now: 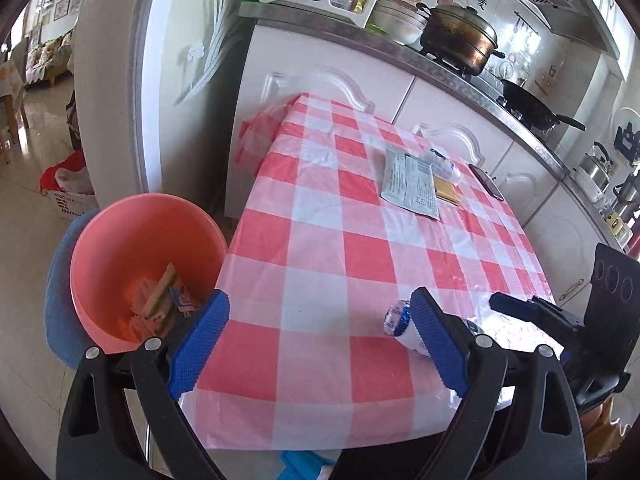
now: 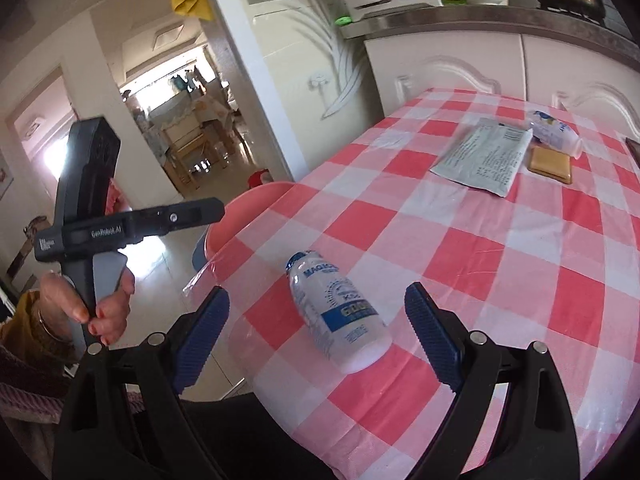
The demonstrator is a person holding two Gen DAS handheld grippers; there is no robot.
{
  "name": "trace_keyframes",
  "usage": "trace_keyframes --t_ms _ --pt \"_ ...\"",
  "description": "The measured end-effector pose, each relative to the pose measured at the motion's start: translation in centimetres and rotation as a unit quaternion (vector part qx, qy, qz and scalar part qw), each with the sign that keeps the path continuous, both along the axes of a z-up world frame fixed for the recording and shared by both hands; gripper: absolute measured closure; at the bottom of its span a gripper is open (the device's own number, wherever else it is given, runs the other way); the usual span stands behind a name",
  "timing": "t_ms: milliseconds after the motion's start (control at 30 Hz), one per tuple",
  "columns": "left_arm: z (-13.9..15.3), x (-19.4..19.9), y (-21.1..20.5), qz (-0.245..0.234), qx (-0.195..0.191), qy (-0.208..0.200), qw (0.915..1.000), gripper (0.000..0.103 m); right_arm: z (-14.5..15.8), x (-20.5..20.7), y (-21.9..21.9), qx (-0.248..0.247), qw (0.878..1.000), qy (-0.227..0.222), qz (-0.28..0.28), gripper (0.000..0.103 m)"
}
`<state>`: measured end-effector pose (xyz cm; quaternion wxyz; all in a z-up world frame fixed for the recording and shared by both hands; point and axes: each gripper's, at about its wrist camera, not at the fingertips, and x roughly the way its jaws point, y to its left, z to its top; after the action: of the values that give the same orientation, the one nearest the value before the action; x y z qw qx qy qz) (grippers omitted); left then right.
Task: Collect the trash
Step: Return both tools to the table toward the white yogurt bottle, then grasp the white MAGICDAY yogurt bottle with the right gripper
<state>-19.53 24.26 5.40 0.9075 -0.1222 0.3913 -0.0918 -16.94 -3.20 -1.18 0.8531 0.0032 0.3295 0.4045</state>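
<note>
Both claws stand wide apart and hold nothing. The left gripper (image 1: 320, 320) hangs over the near edge of the tabletop (image 1: 344, 208), which wears a red-and-white checked plastic cloth, and its left finger sits in front of the rim of a pink basin (image 1: 132, 240) that stands just off the table's left edge, on something blue. In the basin lies collected rubbish: crumpled wrappers (image 1: 160, 300) heaped at the bottom. The right gripper (image 2: 316, 320) is tilted down over the near left corner of the tabletop, and between its spread fingers, untouched by either pad, lies a small white bottle (image 2: 340, 316) on its side, with blue print on its label and its blue-capped neck pointing away towards the far edge. In the left wrist view the same bottle peeks out from behind the left gripper's right finger. Towards the far right corner of the tabletop rests a flat grey printed packet (image 2: 484, 156), with a second white bottle (image 2: 556, 132) lying just beyond it and a small flat yellow packet (image 2: 549, 165) beside them, touching or nearly so. A dark phone-like slab (image 1: 486, 181) lies at the right edge. A hand (image 2: 100, 308) grips the left tool's handle in the right wrist view. Behind the table runs a white cabinet (image 1: 360, 80) with pots on its counter.
</note>
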Motion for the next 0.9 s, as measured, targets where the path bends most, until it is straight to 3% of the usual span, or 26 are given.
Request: trace_keyframes --t_ms 333,500,667,900 --pt "1.4 0.1 -1.1 -0.016 0.004 0.003 0.9999 0.012 -1.8 0.4 2.6 -0.05 0.998 -0.004 0.032 0.014" --pt "1.7 1.1 -1.9 -0.025 0.003 0.002 0.9997 0.012 -2.8 1.0 3.0 -0.057 0.998 0.006 0.037 0.03" --pt "1.9 3.1 -3.6 -0.037 0.002 0.001 0.9993 0.012 -3.4 1.7 2.3 -0.05 0.998 0.02 0.027 0.058" --pt "1.9 7.4 -8.0 -0.078 0.014 -0.003 0.9969 0.012 -3.0 3.0 -1.8 -0.001 0.999 0.032 -0.023 0.059"
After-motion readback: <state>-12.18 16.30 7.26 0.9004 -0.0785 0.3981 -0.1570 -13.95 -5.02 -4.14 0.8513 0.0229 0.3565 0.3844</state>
